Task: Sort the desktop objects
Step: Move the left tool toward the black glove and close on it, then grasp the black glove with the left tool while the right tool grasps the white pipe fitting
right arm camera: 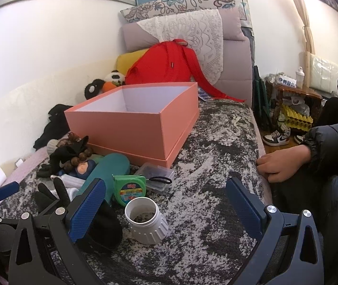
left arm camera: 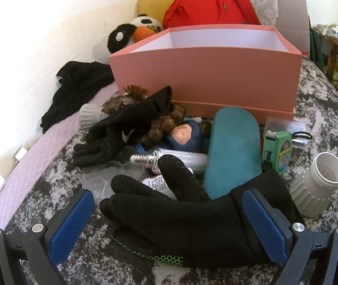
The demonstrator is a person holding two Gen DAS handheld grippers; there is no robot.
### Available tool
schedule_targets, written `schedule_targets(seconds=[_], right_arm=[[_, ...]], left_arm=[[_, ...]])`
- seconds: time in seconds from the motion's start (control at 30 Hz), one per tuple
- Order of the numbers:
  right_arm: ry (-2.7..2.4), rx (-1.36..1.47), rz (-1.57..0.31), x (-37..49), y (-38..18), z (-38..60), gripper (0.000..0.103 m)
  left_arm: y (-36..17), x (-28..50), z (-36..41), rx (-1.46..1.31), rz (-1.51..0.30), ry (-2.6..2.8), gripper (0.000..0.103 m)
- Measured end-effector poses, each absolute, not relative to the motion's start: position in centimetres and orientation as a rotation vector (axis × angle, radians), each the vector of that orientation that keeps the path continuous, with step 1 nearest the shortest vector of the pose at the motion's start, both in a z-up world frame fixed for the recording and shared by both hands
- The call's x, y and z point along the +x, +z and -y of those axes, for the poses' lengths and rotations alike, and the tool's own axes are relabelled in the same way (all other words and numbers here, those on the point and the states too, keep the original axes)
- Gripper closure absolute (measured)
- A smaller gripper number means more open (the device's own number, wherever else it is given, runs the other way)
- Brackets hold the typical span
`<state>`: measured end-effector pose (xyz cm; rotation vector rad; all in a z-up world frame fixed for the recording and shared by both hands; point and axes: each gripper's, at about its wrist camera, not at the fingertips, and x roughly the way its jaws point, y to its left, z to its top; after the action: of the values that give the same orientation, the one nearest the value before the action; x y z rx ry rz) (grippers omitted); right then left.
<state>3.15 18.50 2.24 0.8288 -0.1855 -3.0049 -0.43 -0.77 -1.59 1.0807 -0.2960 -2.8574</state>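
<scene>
A black glove lies flat on the mottled grey blanket, between the wide-apart blue pads of my left gripper, which is open and not pressing it. Behind it is a pile: a second black glove, a teal case, a green tape measure, a small bulb and a blue doll. The open pink box stands behind the pile. My right gripper is open above a white ribbed jar, which stands upright without a lid.
A clear plastic case lies beside the tape measure. A red backpack, a panda plush and black cloth lie behind and left of the pink box. A person's hand rests on the blanket's right edge.
</scene>
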Motion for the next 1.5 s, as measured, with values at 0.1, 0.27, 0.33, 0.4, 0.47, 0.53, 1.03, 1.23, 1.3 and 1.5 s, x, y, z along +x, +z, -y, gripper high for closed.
schedule_targets(seconds=[0.1, 0.27, 0.33, 0.4, 0.47, 0.53, 1.03, 1.23, 1.3, 1.5], right_arm=[[-3.006, 0.830, 0.189, 3.2, 2.1, -18.6, 0.000], [-3.006, 0.838, 0.190, 3.1, 2.0, -18.6, 0.000], [-3.006, 0.839, 0.189, 3.1, 2.0, -18.6, 0.000], [-3.006, 0.842, 0.188, 3.1, 2.0, -18.7, 0.000], [-3.005, 0.844, 0.188, 3.1, 1.9, -18.7, 0.000], [-3.006, 0.846, 0.188, 3.0, 1.9, -18.7, 0.000], [-3.025, 0.964, 0.317, 2.1, 0.7, -20.9, 0.000], [-3.021, 0.990, 0.354, 1.8, 0.2, -21.3, 0.000], [-3.016, 0.990, 0.352, 1.7, 0.2, -21.2, 0.000], [-3.001, 0.980, 0.334, 1.4, 0.3, -20.7, 0.001]], left_arm=[[-1.8, -0.4, 0.8, 1.090, 0.295, -2.857, 0.000], [-2.0, -0.4, 0.7, 1.098, 0.295, -2.858, 0.000], [-2.0, -0.4, 0.8, 1.100, 0.294, -2.858, 0.000], [-2.0, -0.5, 0.8, 1.102, 0.293, -2.859, 0.000], [-2.1, -0.5, 0.9, 1.105, 0.290, -2.859, 0.000], [-2.1, -0.6, 0.9, 1.108, 0.286, -2.859, 0.000], [-5.0, -1.2, 2.3, 1.274, 0.125, -2.903, 0.000], [-5.4, -0.6, 1.3, 1.318, 0.105, -2.979, 0.000], [-5.6, -0.6, 0.8, 1.331, 0.119, -2.986, 0.000], [-7.7, -2.2, 0.0, 1.461, 0.151, -2.930, 0.020]])
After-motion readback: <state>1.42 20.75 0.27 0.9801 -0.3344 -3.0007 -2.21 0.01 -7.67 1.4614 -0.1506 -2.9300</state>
